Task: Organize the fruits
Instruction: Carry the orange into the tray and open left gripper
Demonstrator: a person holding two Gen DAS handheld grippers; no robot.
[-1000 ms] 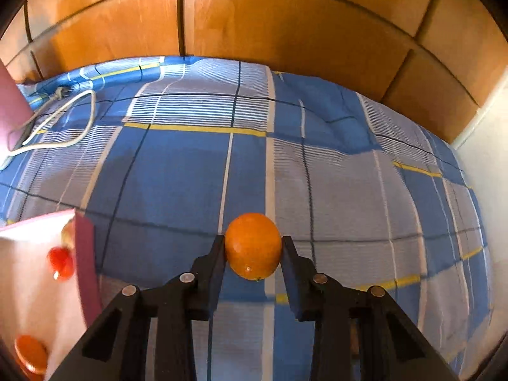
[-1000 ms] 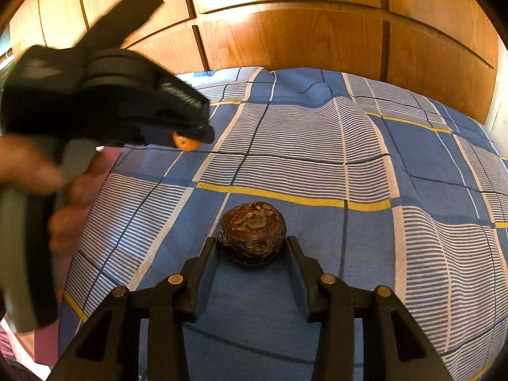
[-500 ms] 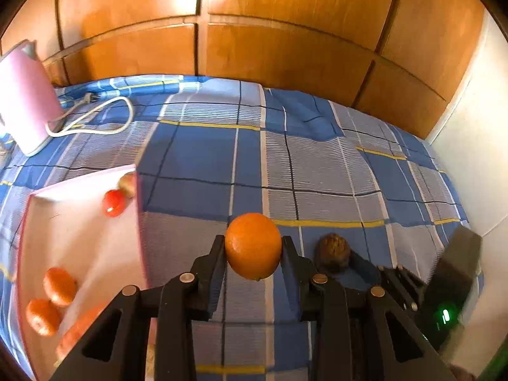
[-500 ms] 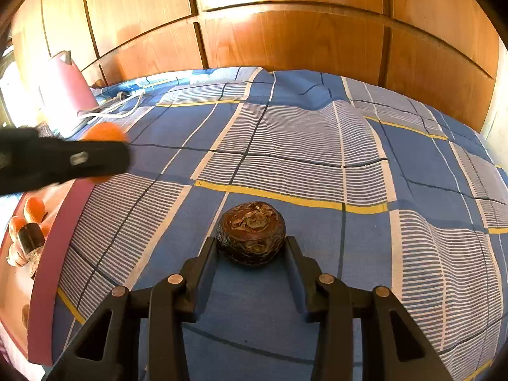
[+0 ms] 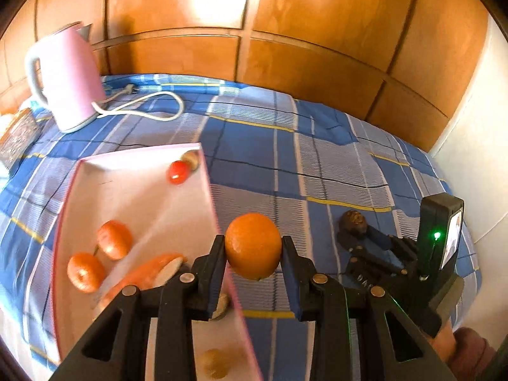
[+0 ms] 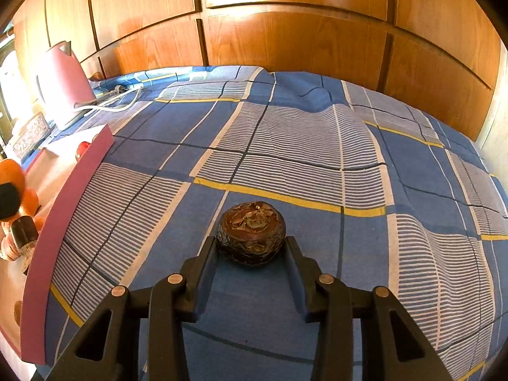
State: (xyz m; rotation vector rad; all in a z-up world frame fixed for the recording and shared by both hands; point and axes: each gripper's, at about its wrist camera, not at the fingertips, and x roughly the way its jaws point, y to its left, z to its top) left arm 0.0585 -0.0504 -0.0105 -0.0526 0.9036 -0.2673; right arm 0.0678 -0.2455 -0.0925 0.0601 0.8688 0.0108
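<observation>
My left gripper [image 5: 253, 250] is shut on an orange [image 5: 253, 245] and holds it in the air above the right rim of a pink tray [image 5: 208, 184]. The tray holds two tangerines [image 5: 85, 271], a red tomato [image 5: 177, 172], a carrot [image 5: 143, 277] and other small items. My right gripper [image 6: 250, 247] rests on the blue checked cloth with both fingers touching a dark brown wrinkled fruit [image 6: 250, 233]. That fruit and the right gripper also show in the left wrist view [image 5: 353, 222].
A pink kettle [image 5: 65, 76] with a white cord [image 5: 143, 108] stands at the back left. A wooden panelled wall [image 6: 285, 31] runs behind the table. A white wall [image 5: 476, 158] borders the right side. A patterned box [image 5: 19, 128] lies left of the kettle.
My left gripper has carried the orange left, from over the cloth to above the tray's right rim. The right gripper has stayed on the dark fruit.
</observation>
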